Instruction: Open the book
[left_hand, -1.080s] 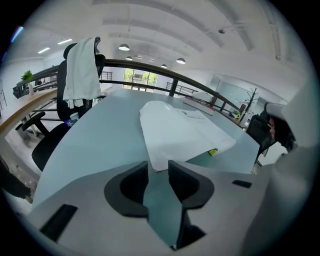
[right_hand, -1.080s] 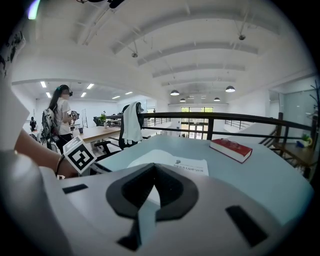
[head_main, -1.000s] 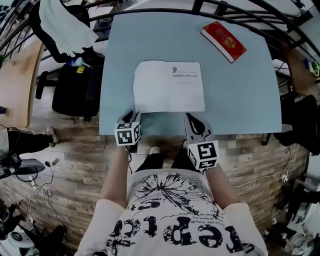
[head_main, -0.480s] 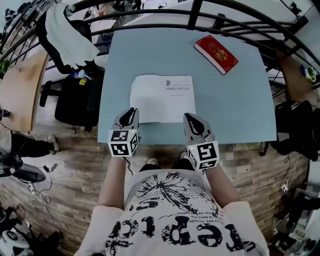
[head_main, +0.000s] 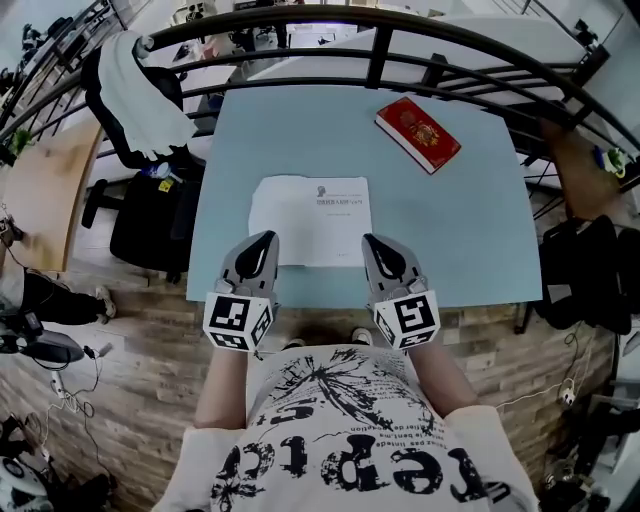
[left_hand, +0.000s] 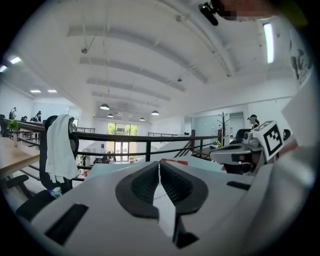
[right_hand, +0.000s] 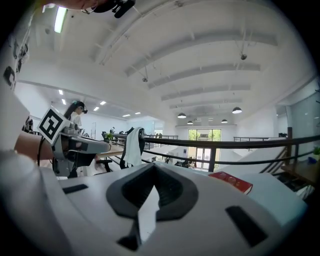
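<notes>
Head view: the white book (head_main: 310, 208) lies flat mid-table (head_main: 470, 230), a red book (head_main: 417, 134) at the far right; my left gripper (head_main: 266, 240), jaws just closed on nothing, and my right gripper (head_main: 371, 243), jaws pressed together, hover at its near edge.

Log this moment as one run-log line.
left claw: just closed, empty | right claw: shut, empty | white book: flat on table | red book: far right corner

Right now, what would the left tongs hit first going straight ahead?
Probably the white book; but the left tongs point nearly level, so they might clear it and reach the railing.
</notes>
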